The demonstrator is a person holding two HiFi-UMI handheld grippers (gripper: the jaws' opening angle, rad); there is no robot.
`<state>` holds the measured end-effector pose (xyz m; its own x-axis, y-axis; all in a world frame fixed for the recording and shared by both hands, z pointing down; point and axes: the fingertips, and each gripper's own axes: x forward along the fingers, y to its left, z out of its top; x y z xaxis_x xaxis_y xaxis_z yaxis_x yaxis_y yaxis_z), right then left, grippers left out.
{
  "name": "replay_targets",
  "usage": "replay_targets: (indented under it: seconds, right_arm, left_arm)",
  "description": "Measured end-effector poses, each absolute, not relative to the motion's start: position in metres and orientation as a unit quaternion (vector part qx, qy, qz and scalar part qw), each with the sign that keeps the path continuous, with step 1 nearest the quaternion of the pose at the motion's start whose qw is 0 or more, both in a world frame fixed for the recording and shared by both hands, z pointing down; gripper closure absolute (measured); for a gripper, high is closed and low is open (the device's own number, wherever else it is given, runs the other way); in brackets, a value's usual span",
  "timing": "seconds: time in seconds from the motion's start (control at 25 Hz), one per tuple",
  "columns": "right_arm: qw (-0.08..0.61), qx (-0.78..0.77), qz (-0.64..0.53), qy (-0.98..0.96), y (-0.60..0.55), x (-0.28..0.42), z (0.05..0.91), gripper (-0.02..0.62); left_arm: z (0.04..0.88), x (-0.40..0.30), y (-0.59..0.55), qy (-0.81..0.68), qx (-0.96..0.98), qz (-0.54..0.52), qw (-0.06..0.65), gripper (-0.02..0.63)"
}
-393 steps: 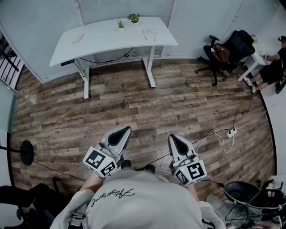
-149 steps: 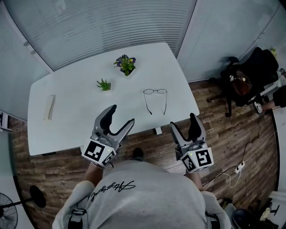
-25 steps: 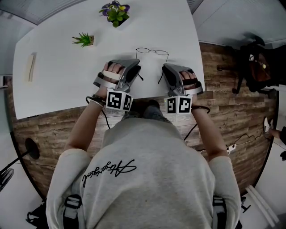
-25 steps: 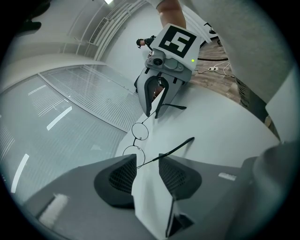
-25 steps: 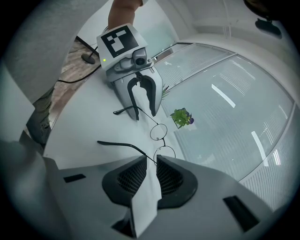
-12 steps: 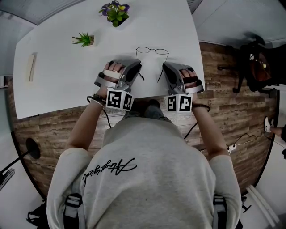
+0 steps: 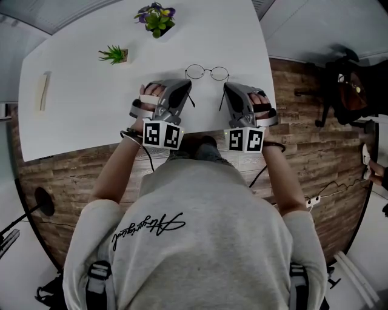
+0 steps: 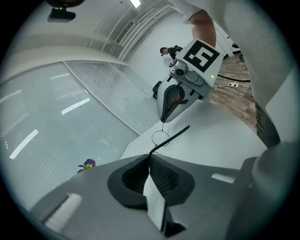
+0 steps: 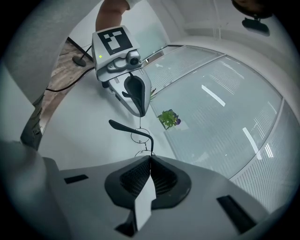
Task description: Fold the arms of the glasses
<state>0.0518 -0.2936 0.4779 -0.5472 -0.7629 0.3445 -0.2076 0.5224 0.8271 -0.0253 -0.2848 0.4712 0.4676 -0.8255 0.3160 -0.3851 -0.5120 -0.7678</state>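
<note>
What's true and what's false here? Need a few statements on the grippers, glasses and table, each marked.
1. The left gripper is shut on the glasses. True.
2. The right gripper is open and empty. False: it is shut on the glasses too.
3. Both arms of the glasses are folded flat. False: the arms stick out unfolded.
4. A green plant and a flowering plant stand on the table. True.
</note>
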Motion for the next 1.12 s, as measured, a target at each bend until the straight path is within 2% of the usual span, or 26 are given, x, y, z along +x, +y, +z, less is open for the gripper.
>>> replay_targets:
  seconds: [0.2,0.44,0.72,1.12]
  right_arm:
    - [0.334,0.32,-0.329,-0.823,-0.289,0.054,0.456,0.594]
    - [0.31,0.308,-0.251,-0.864,-0.287,0.057,0.432,0.594]
    - [0.271,0.293,-0.132,-0.907,-0.282,0.054,0.43,0.592]
    - [0.246,0.274,0.044,-0.929,-0.272,0.059,0.453,0.592]
  left_arm:
    - [0.454,-0.027,-0.282,0.396,-0.803,-0.329,0.3,0.604]
    - [0.432,-0.03,-0.274,0.404,-0.829,-0.298,0.245,0.604]
    - [0.432,-0.039,-0.273,0.407,-0.867,-0.258,0.128,0.604]
    - [0.437,-0.032,-0.262,0.387,-0.894,-0.223,0.028,0.604]
